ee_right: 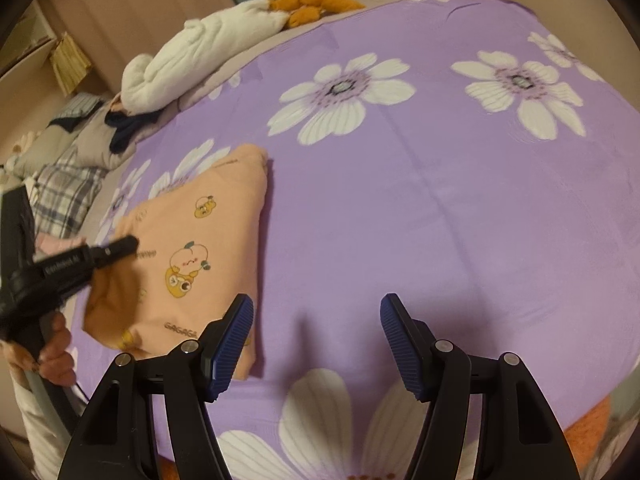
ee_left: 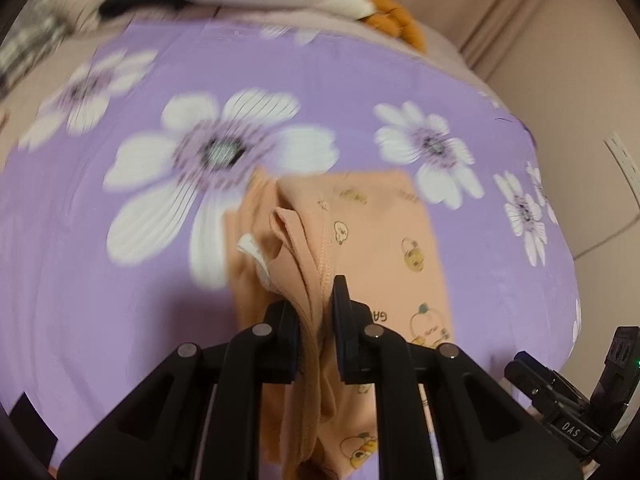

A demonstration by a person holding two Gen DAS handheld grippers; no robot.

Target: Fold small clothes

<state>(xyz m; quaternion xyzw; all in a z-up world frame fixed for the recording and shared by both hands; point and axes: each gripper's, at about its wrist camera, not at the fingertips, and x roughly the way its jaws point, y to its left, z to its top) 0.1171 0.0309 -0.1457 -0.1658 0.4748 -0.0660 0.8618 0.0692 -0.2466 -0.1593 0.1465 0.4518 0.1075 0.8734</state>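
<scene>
Matt peach cloth garment (ee_right: 200, 240), ribbed blue pads (ee_right: 234, 344).

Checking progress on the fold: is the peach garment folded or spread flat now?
Partly folded. The peach garment lies doubled over on the purple sheet, while the left hand-held gripper pinches a bunched edge.

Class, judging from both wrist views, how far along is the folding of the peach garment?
Done: the peach garment already lies doubled on the purple sheet. In hand: the left tool grips its bunched edge. Left: finishing that fold; the right tool is open, holding nothing.
</scene>
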